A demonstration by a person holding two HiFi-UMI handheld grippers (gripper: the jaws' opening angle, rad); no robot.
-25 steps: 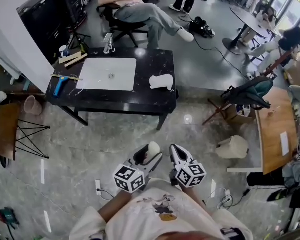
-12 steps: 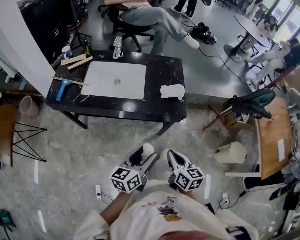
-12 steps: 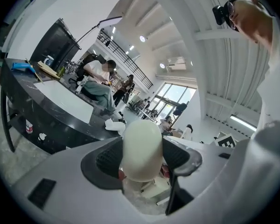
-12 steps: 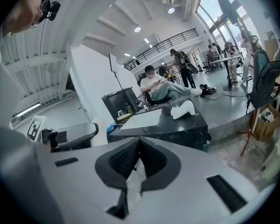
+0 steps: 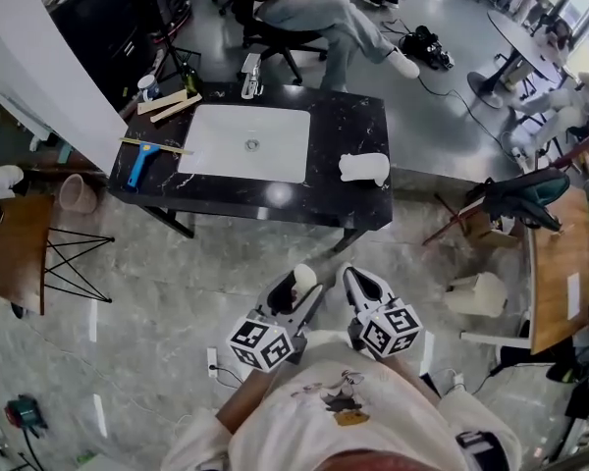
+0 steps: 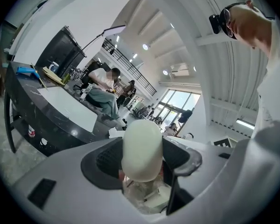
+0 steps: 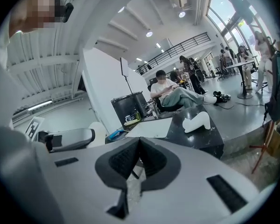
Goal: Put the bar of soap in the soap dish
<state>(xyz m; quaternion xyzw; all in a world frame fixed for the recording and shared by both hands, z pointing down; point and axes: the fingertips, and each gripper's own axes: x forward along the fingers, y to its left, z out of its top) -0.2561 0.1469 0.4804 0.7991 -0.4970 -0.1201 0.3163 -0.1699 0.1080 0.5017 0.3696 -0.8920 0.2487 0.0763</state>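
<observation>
The bar of soap (image 5: pixel 302 280) is a cream oval. My left gripper (image 5: pixel 293 300) is shut on it and holds it low in front of my body, above the floor. In the left gripper view the soap (image 6: pixel 141 146) stands upright between the dark pads. My right gripper (image 5: pixel 353 281) is beside it, shut with nothing in it; its pads (image 7: pixel 130 161) meet. The white soap dish (image 5: pixel 364 168) lies on the right part of the black marble table (image 5: pixel 314 199), well ahead of both grippers. The soap dish (image 7: pixel 197 122) also shows in the right gripper view.
A white sink basin (image 5: pixel 250 143) is set into the table, with a faucet (image 5: pixel 249 77) behind it. A blue-handled squeegee (image 5: pixel 137 165), wooden pieces (image 5: pixel 172 103) and a cup (image 5: pixel 148 86) lie at the table's left end. A person sits on a chair (image 5: pixel 314 13) beyond. A pale bin (image 5: pixel 476 292) stands at the right.
The table sits nearer and further right in the head view; I have stepped toward it. Both grippers keep the same pose, the left still shut on the soap.
</observation>
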